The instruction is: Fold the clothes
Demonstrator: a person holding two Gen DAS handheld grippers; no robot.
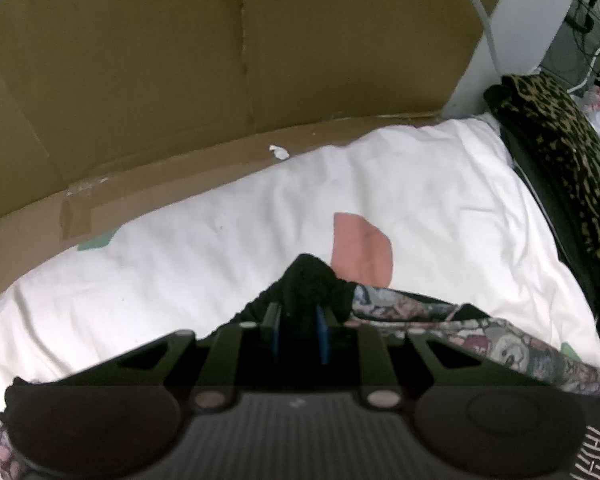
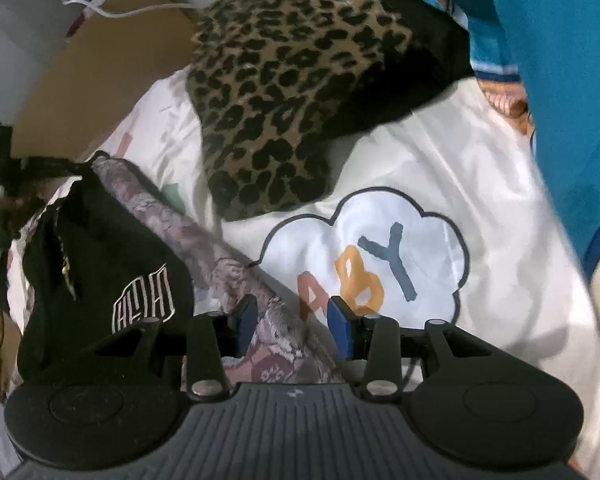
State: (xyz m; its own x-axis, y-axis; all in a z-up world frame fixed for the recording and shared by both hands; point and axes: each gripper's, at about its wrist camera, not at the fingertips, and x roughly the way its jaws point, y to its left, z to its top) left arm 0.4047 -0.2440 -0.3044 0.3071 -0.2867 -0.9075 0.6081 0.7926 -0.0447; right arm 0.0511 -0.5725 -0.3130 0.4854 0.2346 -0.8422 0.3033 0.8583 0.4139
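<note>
On the white bedding (image 1: 420, 184), left tool (image 1: 298, 332) clamps black garment (image 1: 312, 284) (fingertips hidden); right tool (image 2: 292, 320) gapes empty

one black garment with a printed patterned sleeve and white outlined lettering (image 2: 112, 276) lies on one white quilt with coloured patches (image 1: 420, 208). one folded leopard-print cloth in tan and black (image 2: 284, 96) rests on the quilt's far right edge. one brown cardboard sheet (image 1: 180, 60) stands behind the quilt. one white cable (image 2: 140, 10) runs over that cardboard. one teal garment (image 2: 552, 92) hangs at the quilt's right. one cloud-shaped patch with coloured letters (image 2: 380, 256) sits on the quilt, three letters showing.
</note>
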